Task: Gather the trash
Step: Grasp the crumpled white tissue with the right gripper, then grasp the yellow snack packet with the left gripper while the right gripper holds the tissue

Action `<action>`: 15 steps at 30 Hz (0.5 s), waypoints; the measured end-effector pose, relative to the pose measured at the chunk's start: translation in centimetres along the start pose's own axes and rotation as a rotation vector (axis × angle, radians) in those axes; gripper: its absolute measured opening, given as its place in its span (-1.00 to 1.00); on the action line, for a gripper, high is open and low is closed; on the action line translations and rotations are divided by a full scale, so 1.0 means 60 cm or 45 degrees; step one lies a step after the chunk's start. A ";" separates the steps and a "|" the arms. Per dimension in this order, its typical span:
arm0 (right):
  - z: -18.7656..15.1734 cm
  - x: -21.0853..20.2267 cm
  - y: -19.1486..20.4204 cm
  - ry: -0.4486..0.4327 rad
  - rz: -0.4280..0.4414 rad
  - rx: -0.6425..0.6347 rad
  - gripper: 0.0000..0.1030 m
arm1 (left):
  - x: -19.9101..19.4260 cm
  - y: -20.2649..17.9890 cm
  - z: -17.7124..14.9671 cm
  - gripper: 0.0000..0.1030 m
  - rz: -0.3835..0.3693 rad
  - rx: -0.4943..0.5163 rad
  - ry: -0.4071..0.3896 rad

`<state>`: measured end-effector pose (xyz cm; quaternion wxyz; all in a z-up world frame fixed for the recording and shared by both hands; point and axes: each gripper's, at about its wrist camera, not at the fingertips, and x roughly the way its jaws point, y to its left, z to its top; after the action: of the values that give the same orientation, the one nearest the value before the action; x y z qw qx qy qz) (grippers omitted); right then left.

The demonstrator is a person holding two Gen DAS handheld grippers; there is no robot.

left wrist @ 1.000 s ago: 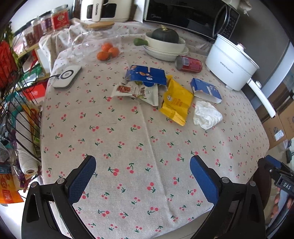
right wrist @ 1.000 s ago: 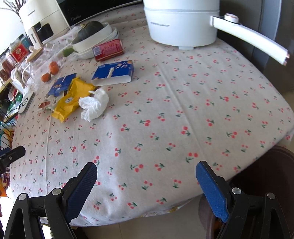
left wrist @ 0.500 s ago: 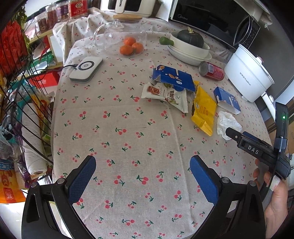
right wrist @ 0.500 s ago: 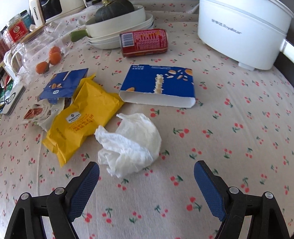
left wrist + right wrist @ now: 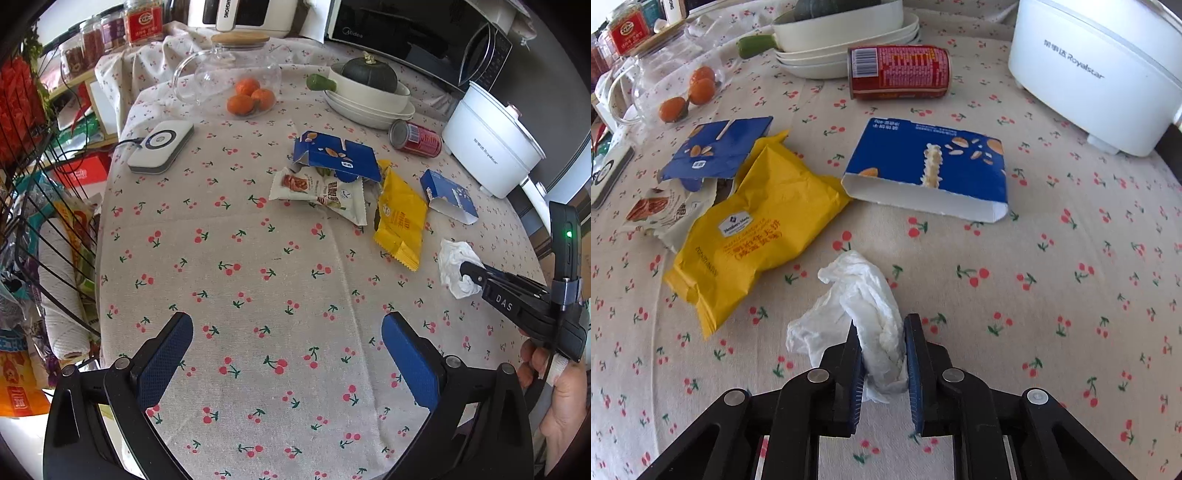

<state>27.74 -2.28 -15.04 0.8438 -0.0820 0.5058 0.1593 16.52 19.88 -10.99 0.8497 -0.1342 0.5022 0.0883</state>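
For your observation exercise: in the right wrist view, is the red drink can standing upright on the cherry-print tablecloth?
No, the red drink can lies on its side on the cherry-print tablecloth, beside the stacked white dishes.

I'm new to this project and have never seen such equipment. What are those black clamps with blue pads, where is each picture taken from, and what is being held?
They are hand-held two-finger grippers, one per hand, each with a camera looking along its fingers. In the right camera's view, the right gripper has just closed on the crumpled white tissue. In the left camera's view, the left gripper is open and empty above the cherry-print tablecloth. Other litter there: a yellow snack wrapper, an empty blue carton and a tipped red can.
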 end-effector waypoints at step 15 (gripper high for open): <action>-0.130 -0.152 -0.151 -0.040 0.102 0.193 -0.69 | 0.003 -0.084 0.015 1.00 -0.109 0.139 -0.075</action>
<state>20.50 -14.79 -10.92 0.8484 0.0050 0.5061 0.1554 18.77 15.40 -10.02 0.8732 -0.1065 0.4747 0.0283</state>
